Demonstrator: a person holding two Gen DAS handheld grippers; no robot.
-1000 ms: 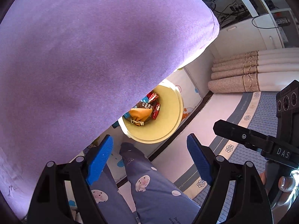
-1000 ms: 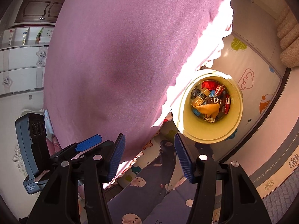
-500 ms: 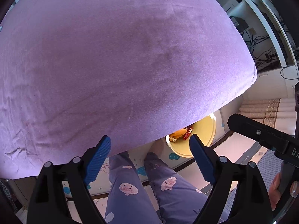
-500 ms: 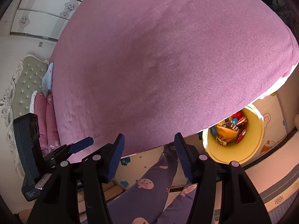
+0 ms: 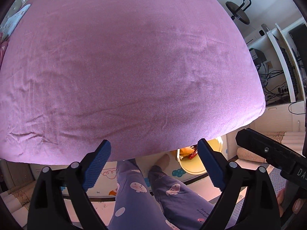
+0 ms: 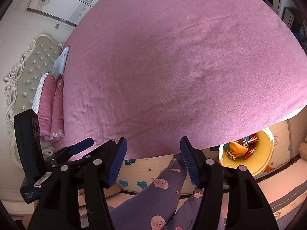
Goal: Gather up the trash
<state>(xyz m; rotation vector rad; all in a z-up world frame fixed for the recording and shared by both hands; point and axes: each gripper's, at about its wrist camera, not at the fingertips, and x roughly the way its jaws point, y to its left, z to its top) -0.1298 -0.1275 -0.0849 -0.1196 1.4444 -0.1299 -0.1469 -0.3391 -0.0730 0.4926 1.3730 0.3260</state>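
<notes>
A round yellow bin (image 6: 266,159) stands on the floor by the bed's corner, half hidden under the bed edge. An orange pouch (image 6: 237,148) and red wrappers (image 6: 249,150) lie in the bin (image 5: 193,167). My left gripper (image 5: 153,164) hangs above the bed edge and the person's legs; its jaws are opening and nothing is between them. My right gripper (image 6: 153,161) is also empty, with its jaws opening. No loose trash shows on the purple bedsheet (image 5: 124,67).
The big bed (image 6: 172,67) fills both views, with pillows (image 6: 51,107) and a tufted headboard (image 6: 28,76) at the left. The person's legs in patterned trousers (image 5: 145,195) stand on a play mat (image 6: 138,176). A desk with cables (image 5: 276,84), a stool (image 5: 239,13) and rolled rugs (image 5: 251,153) lie right.
Both grippers rose and swung from over the bin to over the bed; the bin slid toward the lower right and is now half hidden. Both pairs of jaws stand wider.
</notes>
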